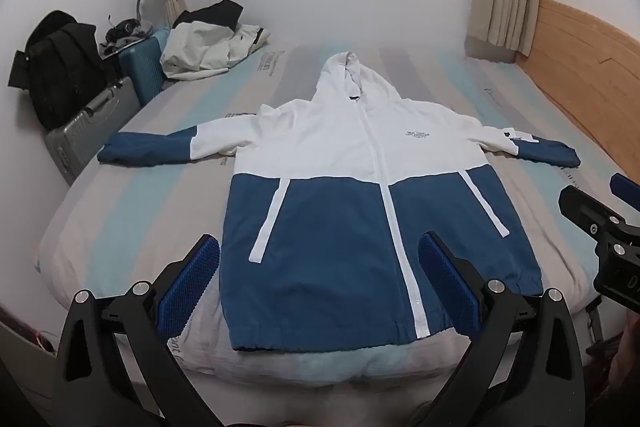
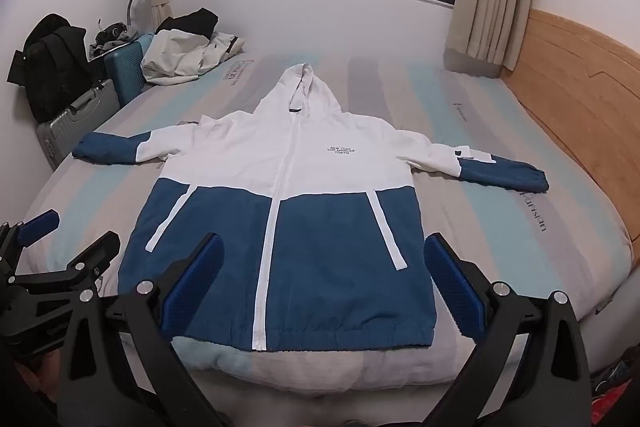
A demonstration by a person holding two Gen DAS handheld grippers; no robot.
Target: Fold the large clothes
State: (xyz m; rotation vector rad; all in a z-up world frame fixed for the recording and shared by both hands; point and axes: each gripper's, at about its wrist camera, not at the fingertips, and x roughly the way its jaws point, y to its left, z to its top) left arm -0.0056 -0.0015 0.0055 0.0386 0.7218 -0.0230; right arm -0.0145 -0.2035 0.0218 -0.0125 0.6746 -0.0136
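A white-and-blue hooded jacket (image 1: 360, 195) lies flat on the bed (image 1: 120, 211) directly ahead of the left gripper (image 1: 320, 291) and right gripper (image 2: 322, 287), both wide open, empty and poised just short of its hem. Its long axis runs away from the grippers, hood farthest, sleeves spread sideways. A one-layer pinch of the slippery shell could likely skew the fold.

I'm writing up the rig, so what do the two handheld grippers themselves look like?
Both match: the left gripper and right gripper have matte black angular linkage arms with round silver bolts, and each finger carries a rectangular blue pad with a fine bumpy texture. No cables or sleeves show.
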